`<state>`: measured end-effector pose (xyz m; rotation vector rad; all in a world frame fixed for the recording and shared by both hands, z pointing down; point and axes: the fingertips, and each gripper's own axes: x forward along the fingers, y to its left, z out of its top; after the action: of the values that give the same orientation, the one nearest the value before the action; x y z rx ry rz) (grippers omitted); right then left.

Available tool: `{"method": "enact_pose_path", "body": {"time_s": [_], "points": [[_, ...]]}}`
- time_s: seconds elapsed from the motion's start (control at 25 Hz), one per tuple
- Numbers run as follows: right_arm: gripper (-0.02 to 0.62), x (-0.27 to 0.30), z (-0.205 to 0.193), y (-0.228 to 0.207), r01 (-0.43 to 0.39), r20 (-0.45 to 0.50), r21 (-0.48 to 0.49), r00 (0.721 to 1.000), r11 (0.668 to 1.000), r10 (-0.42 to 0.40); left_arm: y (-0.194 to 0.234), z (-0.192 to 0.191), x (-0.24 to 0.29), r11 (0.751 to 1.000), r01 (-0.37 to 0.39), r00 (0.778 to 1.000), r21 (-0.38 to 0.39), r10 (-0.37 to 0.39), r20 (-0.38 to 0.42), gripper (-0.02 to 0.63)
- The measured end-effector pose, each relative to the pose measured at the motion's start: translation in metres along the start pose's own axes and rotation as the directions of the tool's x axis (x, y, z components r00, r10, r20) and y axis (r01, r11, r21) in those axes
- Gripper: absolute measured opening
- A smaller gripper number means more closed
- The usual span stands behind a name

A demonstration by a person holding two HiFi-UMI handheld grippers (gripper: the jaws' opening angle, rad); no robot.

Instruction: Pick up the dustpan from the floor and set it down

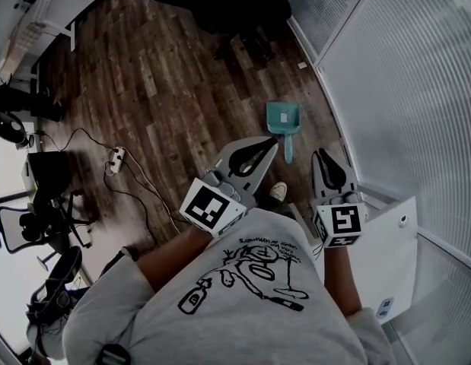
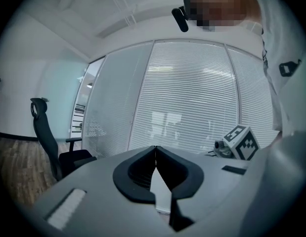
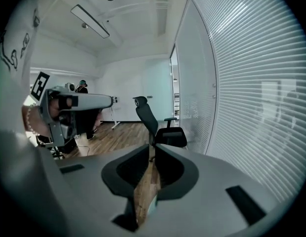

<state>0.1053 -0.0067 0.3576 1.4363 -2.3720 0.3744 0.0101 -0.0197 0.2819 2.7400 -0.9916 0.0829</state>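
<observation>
A teal dustpan (image 1: 283,120) lies on the wooden floor by the blind-covered glass wall, its handle pointing toward me. In the head view my left gripper (image 1: 270,146) hangs over the floor just left of the handle, its tips touching and nothing between them. My right gripper (image 1: 323,155) is to the right of the handle, also shut and empty. Neither touches the dustpan. In the left gripper view the shut gripper (image 2: 155,148) faces the blinds. In the right gripper view the gripper (image 3: 152,146) points along the floor toward a chair, tips together.
A glass wall with blinds (image 1: 402,90) runs along the right. A white cabinet top (image 1: 391,261) stands at my right side. Black office chairs (image 1: 243,6) stand beyond the dustpan. A power strip (image 1: 116,159) with cables lies to the left, near more chairs (image 1: 37,223).
</observation>
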Motion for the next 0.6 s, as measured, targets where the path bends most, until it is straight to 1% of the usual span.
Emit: {"method": "enact_pose_path", "body": {"time_s": [0.2, 0.4, 0.6], "points": [[0.009, 0.013, -0.018, -0.005, -0.007, -0.047, -0.004, 0.999, 1.0, 0.007, 0.004, -0.003, -0.001, 1.0, -0.015, 1.0, -0.008, 0.015, 0.0, 0.002], [0.042, 0.028, -0.041, 0.002, -0.061, -0.118, 0.013, 0.991, 0.998, 0.062, 0.008, -0.002, -0.002, 1.0, -0.021, 1.0, -0.013, 0.021, -0.004, 0.002], [0.061, 0.04, -0.069, 0.001, -0.073, -0.178, 0.038, 0.981, 0.997, 0.079, 0.012, -0.003, 0.0, 0.999, -0.033, 0.999, -0.018, 0.033, -0.01, 0.002]]}}
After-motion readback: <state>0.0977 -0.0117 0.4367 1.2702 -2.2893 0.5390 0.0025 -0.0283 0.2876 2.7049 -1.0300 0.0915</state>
